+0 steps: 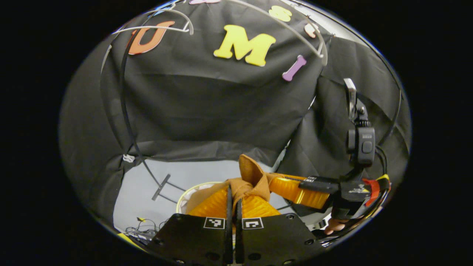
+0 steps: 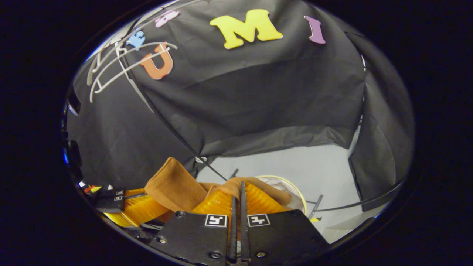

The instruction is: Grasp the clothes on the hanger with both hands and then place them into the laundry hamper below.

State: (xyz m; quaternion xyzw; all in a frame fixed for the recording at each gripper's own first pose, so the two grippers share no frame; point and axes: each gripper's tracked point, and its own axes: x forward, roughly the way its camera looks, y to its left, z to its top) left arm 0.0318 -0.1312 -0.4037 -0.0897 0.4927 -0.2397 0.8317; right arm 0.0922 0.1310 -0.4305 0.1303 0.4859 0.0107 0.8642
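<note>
- Two grippers hold one piece of brown cloth between them, low down in the booth.
- In the left gripper view, the left gripper (image 1: 233, 197) has its two fingers pressed close together, with a fold of the brown cloth (image 1: 251, 181) pinched between them.
- The cloth bunches up just past those fingers and sticks up in a soft point.
- The right gripper (image 1: 292, 188) shows to the right in the same view, close by, and it touches the same cloth from the side.
- A hand (image 1: 334, 225) holds that gripper from below, and a small black camera mount (image 1: 360, 142) stands on top of it.
- In the right gripper view, the right gripper (image 2: 237, 199) also has its fingers squeezed nearly shut on a fold of the brown cloth (image 2: 173, 186).
- The cloth lies over the fingers and rises in a big floppy flap to the left.
- The left gripper (image 2: 125, 208) shows at the lower left of this view, next to that flap.
- The laundry hamper (image 1: 184, 194) sits on the pale floor (image 1: 147, 184) below the cloth; its round light rim peeks out behind the left fingers.
- In the right gripper view the hamper (image 2: 292, 192) shows just behind the cloth, a little to the right.
- White hangers (image 2: 122, 62) hang high up at the left, well apart from the cloth.
- A thin hanger (image 1: 155, 27) curves along the top in the left gripper view too.
</note>
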